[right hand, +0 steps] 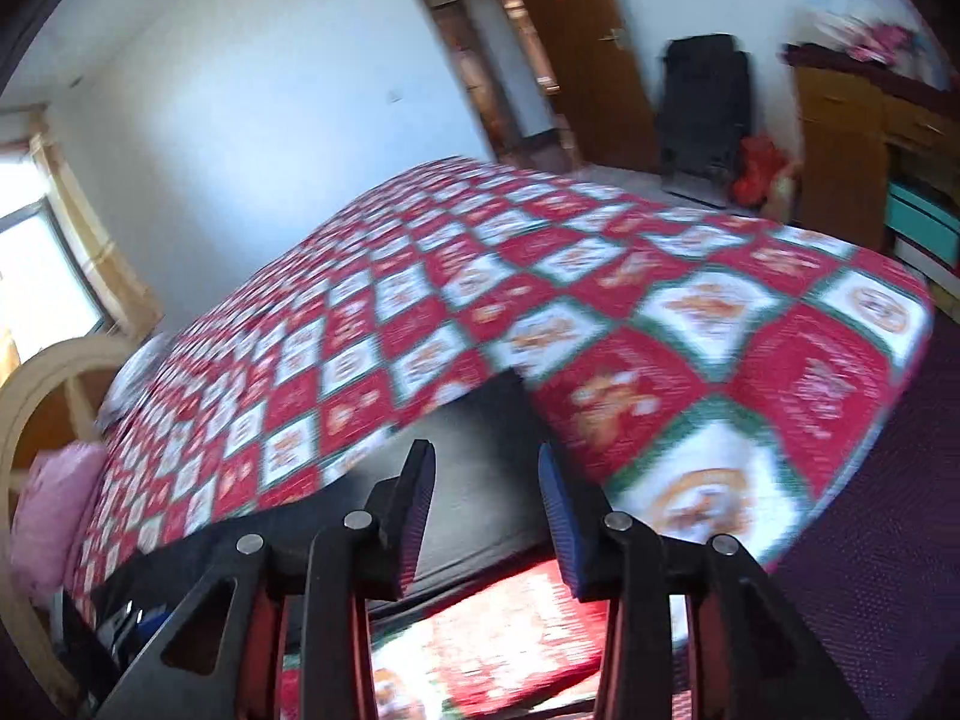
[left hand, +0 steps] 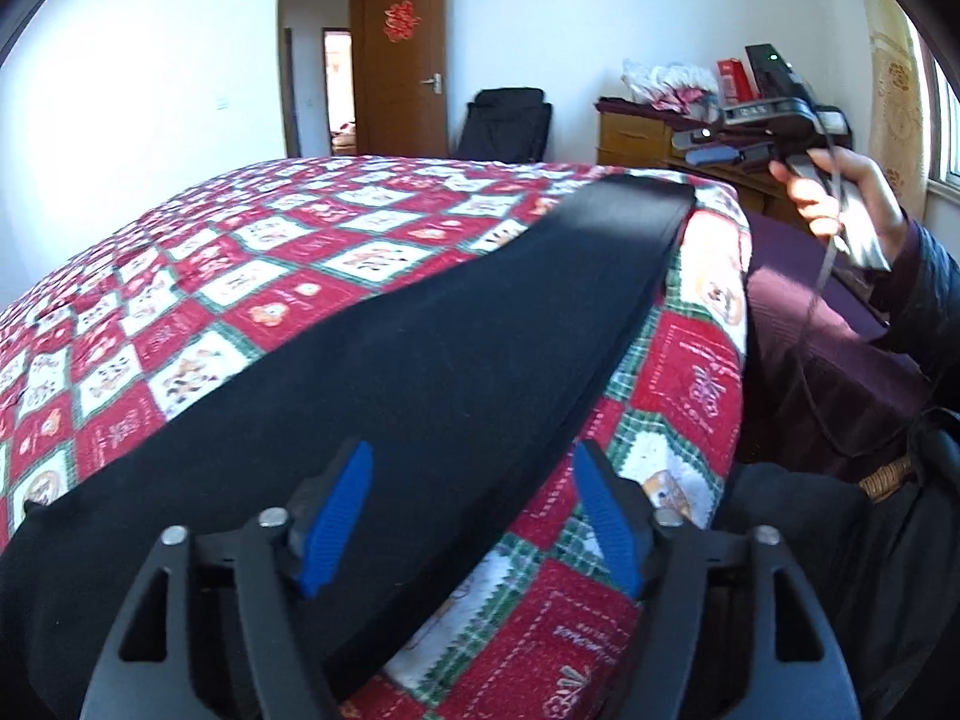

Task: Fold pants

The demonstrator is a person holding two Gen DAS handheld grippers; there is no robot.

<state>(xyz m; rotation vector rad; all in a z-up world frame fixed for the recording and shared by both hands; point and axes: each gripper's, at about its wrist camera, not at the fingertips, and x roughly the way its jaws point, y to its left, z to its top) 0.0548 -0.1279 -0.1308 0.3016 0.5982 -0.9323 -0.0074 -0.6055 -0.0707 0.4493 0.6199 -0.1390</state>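
Black pants (left hand: 420,336) lie stretched in a long strip across the red, white and green quilt (left hand: 198,276), with the leg end at the far right edge of the bed. My left gripper (left hand: 474,516) is open just above the near, wide part of the pants, holding nothing. In the left wrist view my right gripper (left hand: 714,144) is held in a hand, raised in the air past the leg end. In the blurred right wrist view the right gripper (right hand: 486,516) is open and empty over the end of the pants (right hand: 480,480).
The quilt (right hand: 540,276) covers the bed. A purple sheet (left hand: 810,348) hangs at the bed's right side. A wooden dresser (left hand: 636,138), a black chair (left hand: 504,120) and an open door (left hand: 408,54) stand at the back. A pink pillow (right hand: 54,504) lies at the headboard.
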